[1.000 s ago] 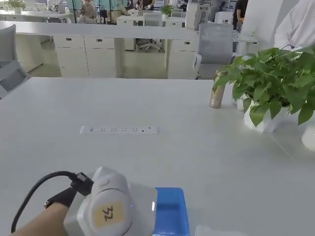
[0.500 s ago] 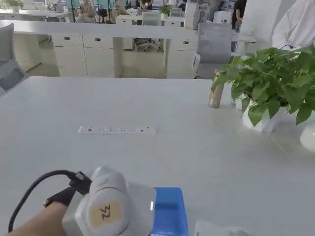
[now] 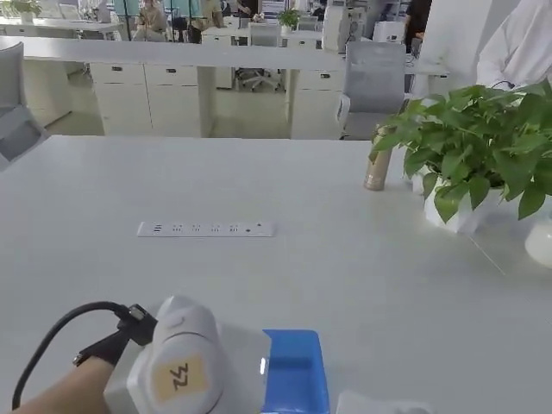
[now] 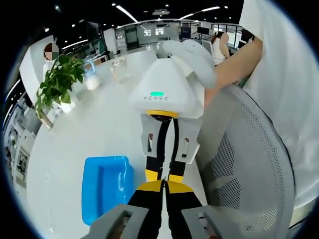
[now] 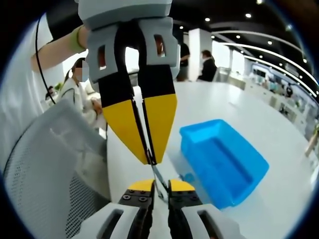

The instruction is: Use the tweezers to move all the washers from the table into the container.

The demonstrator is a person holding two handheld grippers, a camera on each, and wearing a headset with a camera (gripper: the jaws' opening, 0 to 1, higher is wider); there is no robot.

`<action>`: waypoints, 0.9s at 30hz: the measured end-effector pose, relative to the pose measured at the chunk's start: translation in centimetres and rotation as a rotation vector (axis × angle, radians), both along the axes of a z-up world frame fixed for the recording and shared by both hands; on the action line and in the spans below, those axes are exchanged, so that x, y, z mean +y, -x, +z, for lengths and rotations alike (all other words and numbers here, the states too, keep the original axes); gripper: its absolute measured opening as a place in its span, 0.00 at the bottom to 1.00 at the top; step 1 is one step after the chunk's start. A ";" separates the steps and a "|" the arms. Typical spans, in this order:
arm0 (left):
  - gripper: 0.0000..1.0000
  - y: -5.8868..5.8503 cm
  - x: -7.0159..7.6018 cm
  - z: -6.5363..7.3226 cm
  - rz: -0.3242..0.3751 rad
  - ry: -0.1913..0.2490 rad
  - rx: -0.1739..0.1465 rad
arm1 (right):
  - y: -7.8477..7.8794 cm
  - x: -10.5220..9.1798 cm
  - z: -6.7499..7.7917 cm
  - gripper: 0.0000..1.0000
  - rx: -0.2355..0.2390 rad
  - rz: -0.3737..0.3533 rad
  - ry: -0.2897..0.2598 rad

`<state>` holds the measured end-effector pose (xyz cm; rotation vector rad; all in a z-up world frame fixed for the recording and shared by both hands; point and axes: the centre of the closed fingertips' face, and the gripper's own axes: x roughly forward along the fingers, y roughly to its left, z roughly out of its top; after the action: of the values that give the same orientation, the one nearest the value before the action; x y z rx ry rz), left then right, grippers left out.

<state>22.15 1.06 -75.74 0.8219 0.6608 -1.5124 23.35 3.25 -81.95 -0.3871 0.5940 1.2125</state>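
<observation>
Risk: tweezers slip or twist loose if one gripper lets go before other has firm hold; near edge, likely fall to chair (image 4: 249,164) or floor.
Table (image 3: 345,259): carries container (image 5: 224,159), just beside both grippers.
Left gripper (image 5: 149,158): jaws clenched on tweezers (image 5: 156,173).
Right gripper (image 5: 160,187): tip to tip with left, jaws nearly closed about tweezers' end; cannot tell if pinching.
</observation>
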 end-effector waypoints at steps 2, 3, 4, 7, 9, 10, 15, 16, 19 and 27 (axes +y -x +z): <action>0.00 -0.1 -0.1 0.0 0.004 0.004 0.001 | -0.1 -0.1 -0.1 0.06 0.000 -0.003 0.007; 0.00 -0.1 -0.1 0.0 0.004 0.003 0.003 | -0.1 -0.1 -0.1 0.05 -0.001 -0.003 0.011; 0.00 -0.2 -0.1 0.0 0.007 0.001 -0.004 | -0.2 0.0 -0.1 0.04 0.002 -0.003 0.013; 0.00 -0.5 -0.1 -0.1 0.022 0.000 -0.002 | -0.3 0.0 -0.2 0.04 0.001 0.004 0.026; 0.00 -0.7 -0.1 -0.1 0.039 0.006 -0.001 | -0.4 0.0 -0.2 0.04 0.000 0.003 0.032; 0.00 -0.7 -0.1 -0.1 0.043 0.006 0.001 | -0.4 0.0 -0.2 0.03 0.002 0.001 0.031; 0.00 -0.8 0.0 -0.1 0.058 0.015 -0.003 | -0.4 0.0 -0.2 0.03 0.009 -0.001 0.032; 0.00 -0.9 -0.1 0.0 0.064 0.020 -0.005 | -0.3 -0.1 -0.2 0.03 0.011 0.000 0.035; 0.00 -1.1 -0.1 0.0 0.084 0.029 -0.004 | -0.4 -0.1 -0.2 0.02 0.017 -0.007 0.040; 0.00 -2.3 0.2 0.9 0.296 0.188 0.053 | -1.0 -0.4 -0.1 0.02 0.061 -0.080 0.000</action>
<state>24.42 1.28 -74.81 0.5177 0.6380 -1.3070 24.35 2.86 -82.01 -0.3239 0.6560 1.1506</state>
